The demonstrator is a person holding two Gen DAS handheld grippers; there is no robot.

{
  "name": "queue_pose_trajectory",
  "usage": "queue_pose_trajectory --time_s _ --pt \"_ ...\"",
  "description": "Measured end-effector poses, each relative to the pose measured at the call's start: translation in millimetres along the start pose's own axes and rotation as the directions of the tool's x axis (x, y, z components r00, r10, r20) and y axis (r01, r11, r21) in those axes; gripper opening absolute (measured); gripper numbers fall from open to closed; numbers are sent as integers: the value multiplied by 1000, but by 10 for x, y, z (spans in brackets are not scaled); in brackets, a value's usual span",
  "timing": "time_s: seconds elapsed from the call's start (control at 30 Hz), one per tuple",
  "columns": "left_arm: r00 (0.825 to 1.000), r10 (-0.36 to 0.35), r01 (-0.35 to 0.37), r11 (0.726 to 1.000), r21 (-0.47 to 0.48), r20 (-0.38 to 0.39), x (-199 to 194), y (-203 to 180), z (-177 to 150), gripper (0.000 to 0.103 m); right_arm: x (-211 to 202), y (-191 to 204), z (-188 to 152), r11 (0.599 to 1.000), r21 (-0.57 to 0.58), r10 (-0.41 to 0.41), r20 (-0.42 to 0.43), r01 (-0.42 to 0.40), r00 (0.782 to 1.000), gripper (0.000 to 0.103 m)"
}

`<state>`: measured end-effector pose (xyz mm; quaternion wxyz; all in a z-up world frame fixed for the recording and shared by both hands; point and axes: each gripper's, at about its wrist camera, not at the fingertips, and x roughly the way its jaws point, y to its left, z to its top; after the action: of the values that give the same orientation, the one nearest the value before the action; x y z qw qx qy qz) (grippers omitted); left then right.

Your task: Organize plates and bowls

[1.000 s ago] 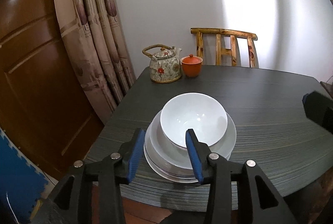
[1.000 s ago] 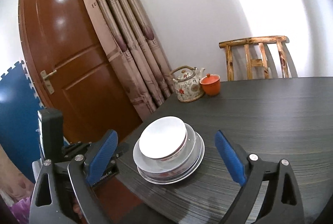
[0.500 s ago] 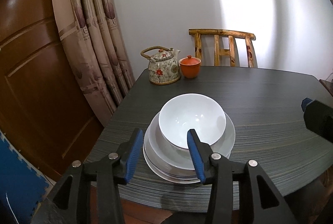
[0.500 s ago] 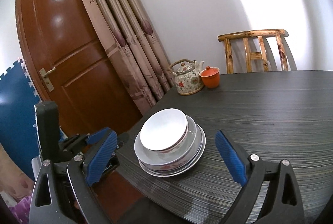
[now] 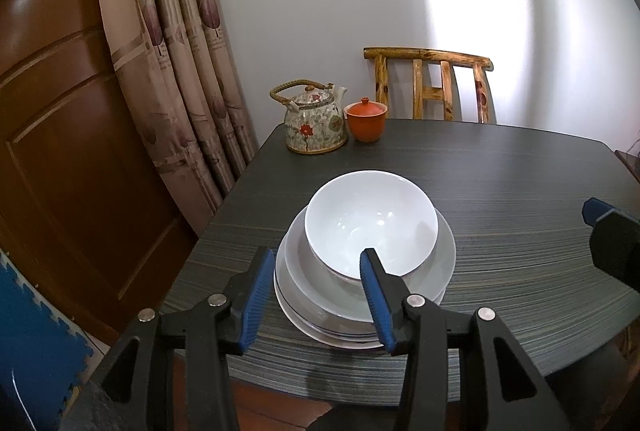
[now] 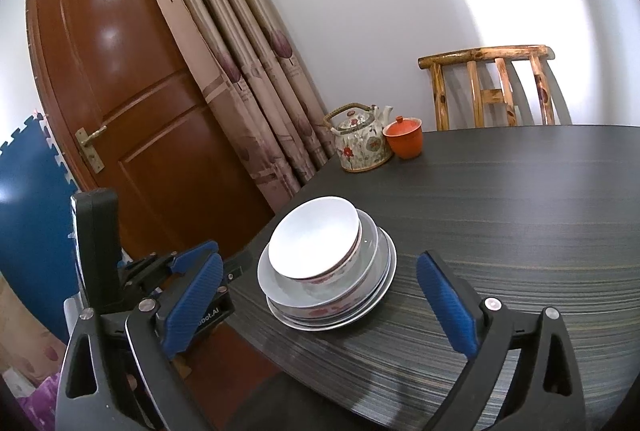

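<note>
A white bowl (image 5: pixel 370 223) is seen stacked on plates (image 5: pixel 368 295) near the desk (image 5: pixel 500 191) edge. The left hand-held gripper (image 5: pixel 316 295) is held apart, empty, before the stack; the right hand-held gripper (image 6: pixel 320 303) likewise. Stacking appears finished; otherwise, a rim grasp would be required next.

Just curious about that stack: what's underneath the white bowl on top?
The white bowl sits in a second bowl with red flowers, which rests on stacked white plates. How many plates there are cannot be told; the bowls cover them.
</note>
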<state>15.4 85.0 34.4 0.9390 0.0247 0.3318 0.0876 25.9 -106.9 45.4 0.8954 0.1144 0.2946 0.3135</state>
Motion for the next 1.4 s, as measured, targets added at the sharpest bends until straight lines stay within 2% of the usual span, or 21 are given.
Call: queue_pose_trajectory --time_s 0.1,0.17,1.4 --pt "1000 1 -1 1000 -2 0 -3 -4 -2 54 5 -4 -9 1000 2 1 -4 -1 1000 98" --pt "1000 -2 2 1000 -1 6 -8 -2 4 55 5 -6 -12 1000 1 3 -6 -3 1000 98" --pt "1000 18 -18 1000 6 -10 36 -38 -33 55 62 -43 -30 1000 21 14 -35 -14 999 100"
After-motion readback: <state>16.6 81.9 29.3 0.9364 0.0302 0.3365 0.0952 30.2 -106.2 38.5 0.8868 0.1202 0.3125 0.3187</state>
